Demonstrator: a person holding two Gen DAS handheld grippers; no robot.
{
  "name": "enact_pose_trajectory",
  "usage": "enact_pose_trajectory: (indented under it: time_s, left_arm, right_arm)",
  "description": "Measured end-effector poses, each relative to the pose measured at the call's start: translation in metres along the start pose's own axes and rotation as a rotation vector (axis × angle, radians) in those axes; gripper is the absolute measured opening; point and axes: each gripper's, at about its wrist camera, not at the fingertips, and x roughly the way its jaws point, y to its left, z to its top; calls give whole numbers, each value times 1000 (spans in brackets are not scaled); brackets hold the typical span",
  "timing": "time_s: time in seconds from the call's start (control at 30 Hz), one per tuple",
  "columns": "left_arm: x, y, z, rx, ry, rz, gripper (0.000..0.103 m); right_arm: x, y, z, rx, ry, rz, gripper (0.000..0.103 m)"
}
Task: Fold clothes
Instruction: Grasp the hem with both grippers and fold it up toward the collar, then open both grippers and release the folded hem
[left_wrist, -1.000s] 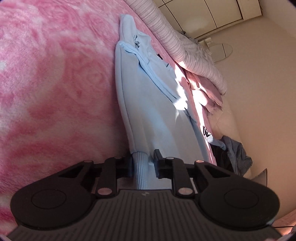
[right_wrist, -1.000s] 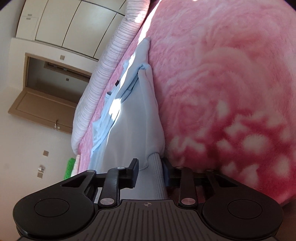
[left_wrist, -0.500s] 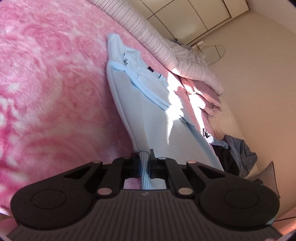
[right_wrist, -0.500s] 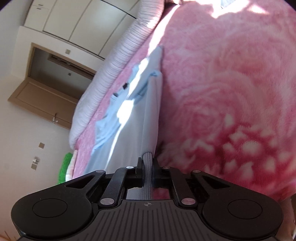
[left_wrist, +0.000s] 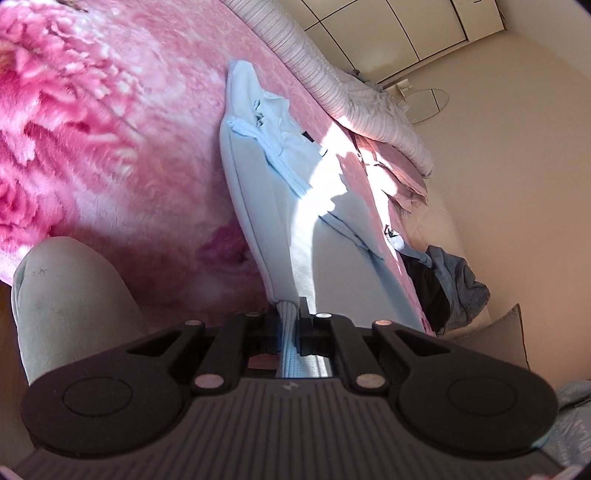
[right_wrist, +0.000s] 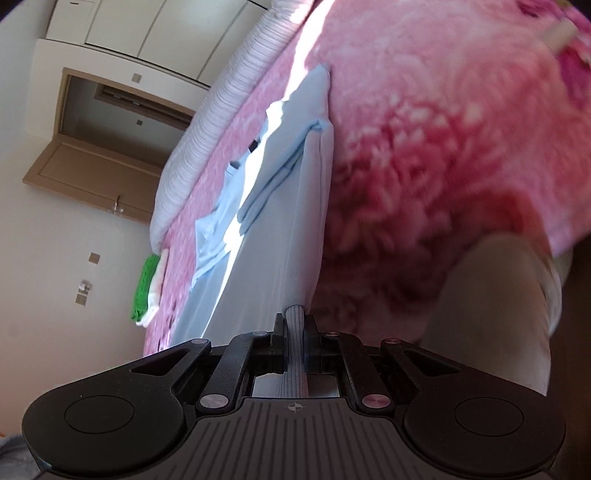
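Note:
A light blue sweatshirt (left_wrist: 280, 192) lies stretched out on the pink fleece blanket (left_wrist: 110, 122), sleeves folded across its body. My left gripper (left_wrist: 287, 314) is shut on the ribbed hem at one bottom corner. In the right wrist view the same sweatshirt (right_wrist: 288, 221) runs away from me, and my right gripper (right_wrist: 294, 325) is shut on the ribbed hem at the other bottom corner. Both corners are lifted off the blanket (right_wrist: 424, 129), and the cloth is taut between the grippers and the far end.
A striped rolled duvet (left_wrist: 351, 85) lies along the far side of the bed. Dark clothes (left_wrist: 450, 280) are heaped at the bed's edge. A green and white folded item (right_wrist: 147, 284) sits near the bed's end. The person's leg (left_wrist: 70, 306) is close to the left gripper.
Both grippers closed on the ribbed hem, from open around it a second ago. Both then pulled back and up, lifting the hem; the person's leg has come into view.

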Motion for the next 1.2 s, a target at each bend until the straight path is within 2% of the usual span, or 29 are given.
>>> enact_pose_trajectory:
  time_s: [0.17, 0.23, 0.33, 0.47, 0.57, 0.63, 0.67, 0.7, 0.73, 0.77, 0.83, 0.9, 1.0, 1.07, 1.2]
  left_arm:
    - [-2, -16, 27, 31, -19, -41, 4]
    - [3, -25, 47, 48, -26, -62, 4]
    - [18, -32, 91, 49, -33, -95, 4]
    - [61, -41, 162, 63, -66, -115, 5]
    - [112, -31, 219, -9, -79, -93, 5]
    - [145, -15, 251, -92, -94, -52, 12]
    - [161, -5, 265, -141, -105, -21, 14]
    - [170, 4, 276, -169, -117, 17, 14]
    - [179, 14, 286, -196, -129, 55, 16]
    - [179, 20, 291, -198, -137, 76, 18]
    - [180, 31, 301, -201, -153, 118, 18]
    - [174, 32, 301, -104, -128, 123, 21]
    - [175, 20, 295, 104, -72, 176, 26]
    - [180, 15, 289, 176, -48, 175, 34]
    - [199, 7, 285, 240, -8, 190, 36]
  right_arm:
    - [-3, 24, 24, -74, -25, 36, 6]
    - [-3, 35, 40, -121, -41, 60, 6]
    - [9, 56, 82, -185, -78, 84, 6]
    - [45, 85, 150, -252, -145, 75, 6]
    - [94, 87, 207, -164, -173, 39, 6]
    - [131, 79, 243, -85, -186, -3, 7]
    - [147, 72, 259, -43, -185, -39, 16]
    - [161, 63, 274, 2, -178, -86, 30]
    - [171, 54, 283, 24, -176, -126, 36]
    - [178, 44, 290, 33, -178, -161, 40]
    - [182, 32, 298, -1, -155, -171, 41]
    - [178, 28, 297, -104, -141, -169, 41]
    - [173, 30, 288, -334, -127, -213, 41]
    - [174, 29, 283, -444, -110, -255, 41]
    - [187, 23, 283, -484, -84, -249, 41]
